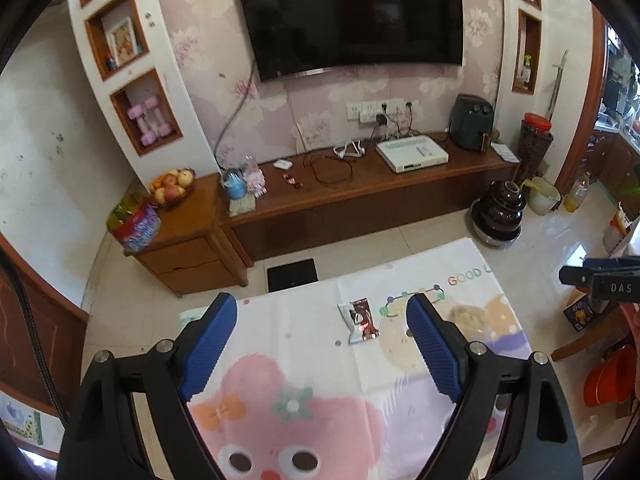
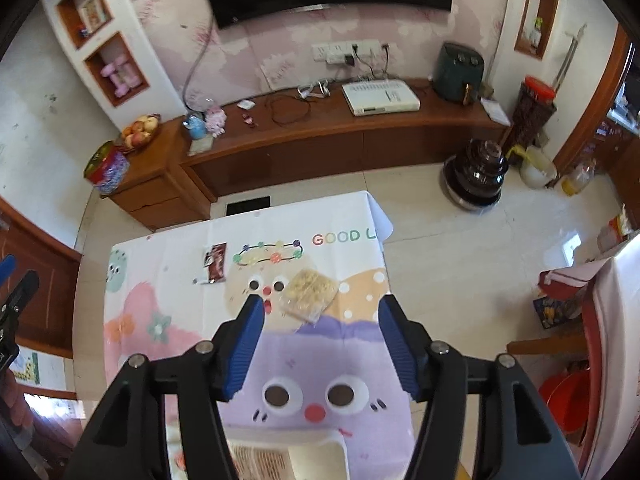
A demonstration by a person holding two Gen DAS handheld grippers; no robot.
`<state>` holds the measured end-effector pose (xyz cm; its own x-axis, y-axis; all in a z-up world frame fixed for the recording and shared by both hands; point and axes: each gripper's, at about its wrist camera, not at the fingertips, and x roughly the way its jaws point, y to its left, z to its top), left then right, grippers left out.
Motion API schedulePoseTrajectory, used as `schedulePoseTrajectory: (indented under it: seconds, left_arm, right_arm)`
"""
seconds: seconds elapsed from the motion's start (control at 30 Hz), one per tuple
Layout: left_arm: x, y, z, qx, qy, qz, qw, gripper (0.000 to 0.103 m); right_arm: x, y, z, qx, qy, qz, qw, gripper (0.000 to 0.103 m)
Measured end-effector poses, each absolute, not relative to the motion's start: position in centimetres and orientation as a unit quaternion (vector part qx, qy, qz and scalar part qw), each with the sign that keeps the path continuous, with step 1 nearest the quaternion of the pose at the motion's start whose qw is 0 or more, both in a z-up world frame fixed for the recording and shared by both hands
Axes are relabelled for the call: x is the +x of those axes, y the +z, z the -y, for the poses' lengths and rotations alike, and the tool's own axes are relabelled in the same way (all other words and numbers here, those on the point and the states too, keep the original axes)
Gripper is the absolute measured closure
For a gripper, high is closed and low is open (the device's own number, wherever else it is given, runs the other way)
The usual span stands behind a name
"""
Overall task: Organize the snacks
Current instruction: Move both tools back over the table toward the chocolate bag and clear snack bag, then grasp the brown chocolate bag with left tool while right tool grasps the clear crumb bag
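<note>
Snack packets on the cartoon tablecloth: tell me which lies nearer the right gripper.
The clear packet of pale crumbly snack, just beyond the right gripper; the dark red packet lies farther left.

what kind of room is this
Most likely a home living room: a wall-mounted TV above a long wooden TV cabinet, a fruit bowl on a side cabinet, and a table under a cartoon tablecloth.

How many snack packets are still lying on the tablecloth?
2: a dark red packet near the far edge, and a clear pack of pale snacks right of it. More may be hidden under the grippers.
</note>
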<state>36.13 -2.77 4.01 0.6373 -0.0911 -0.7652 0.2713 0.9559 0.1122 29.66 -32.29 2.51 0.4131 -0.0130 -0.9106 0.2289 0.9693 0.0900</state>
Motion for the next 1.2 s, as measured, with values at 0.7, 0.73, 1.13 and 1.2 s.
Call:
schedulePoseTrajectory:
  seconds: [0.7, 0.73, 1.13, 1.2]
  left_arm:
    - [51.1, -22.6, 8.1, 0.086, -0.082, -0.587, 0.801, 0.017]
    - [51.2, -23.2, 8.3, 0.087, -0.079, -0.589, 0.799, 0.019]
    - [51.6, -26.1, 8.8, 0.066, -0.081, -0.611, 0.785, 0.039]
    - [51.7, -26.1, 8.8, 0.055, -0.091, -0.613, 0.783, 0.047]
  right_arm:
    - [40.0, -19.8, 32.9, 0.196, -0.094, -0.676, 0.704, 0.043]
    - [40.1, -20.0, 32.8, 0.195, -0.096, -0.676, 0.704, 0.042]
    - [40.7, -21.6, 33.0, 0.199, -0.116, -0.693, 0.683, 0.039]
    - [40.6, -21.7, 32.9, 0.200, -0.113, -0.692, 0.684, 0.039]
